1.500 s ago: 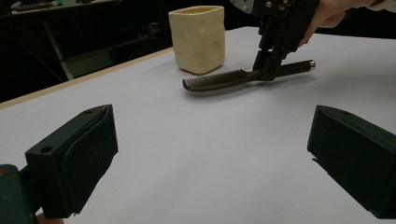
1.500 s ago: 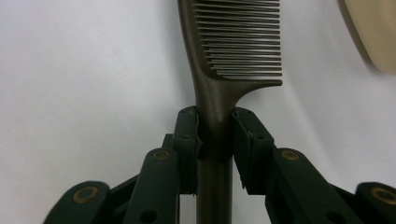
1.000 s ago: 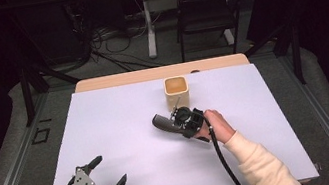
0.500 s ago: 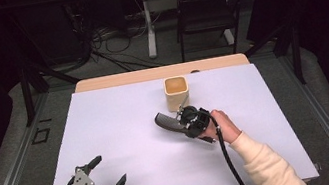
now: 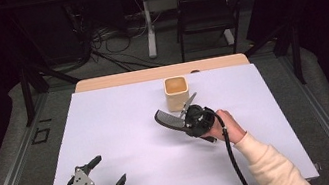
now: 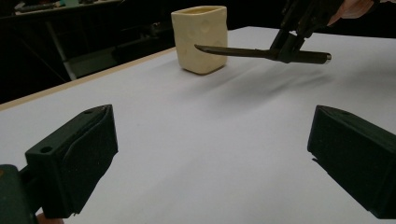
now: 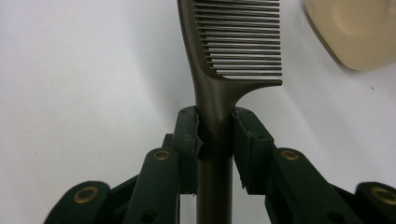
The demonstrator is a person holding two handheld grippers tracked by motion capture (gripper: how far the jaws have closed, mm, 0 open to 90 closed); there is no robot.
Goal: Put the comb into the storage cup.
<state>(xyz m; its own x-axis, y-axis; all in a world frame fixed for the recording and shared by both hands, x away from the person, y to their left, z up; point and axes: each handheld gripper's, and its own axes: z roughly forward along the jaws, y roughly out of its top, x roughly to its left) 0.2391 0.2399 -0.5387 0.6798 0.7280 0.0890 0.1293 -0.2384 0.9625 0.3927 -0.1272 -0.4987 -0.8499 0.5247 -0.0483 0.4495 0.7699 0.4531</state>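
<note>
A dark comb hangs just above the white table cover, held by its handle. My right gripper is shut on that handle, and the teeth end points left, toward the table's middle. In the right gripper view the two pads pinch the comb handle just below the teeth. A cream cup stands upright a little behind the comb, apart from it. My left gripper rests near the front left edge, open and holding nothing. From the left gripper view the cup and the comb show far ahead.
A white sheet covers the wooden table, whose bare strip shows along the far edge. Beyond the table are a dark chair, a table leg and cables on the floor. The right gripper's cable trails along the sleeve.
My right gripper has carried the comb slightly to the right, nearer the cup's front. The left gripper has stayed where it was.
</note>
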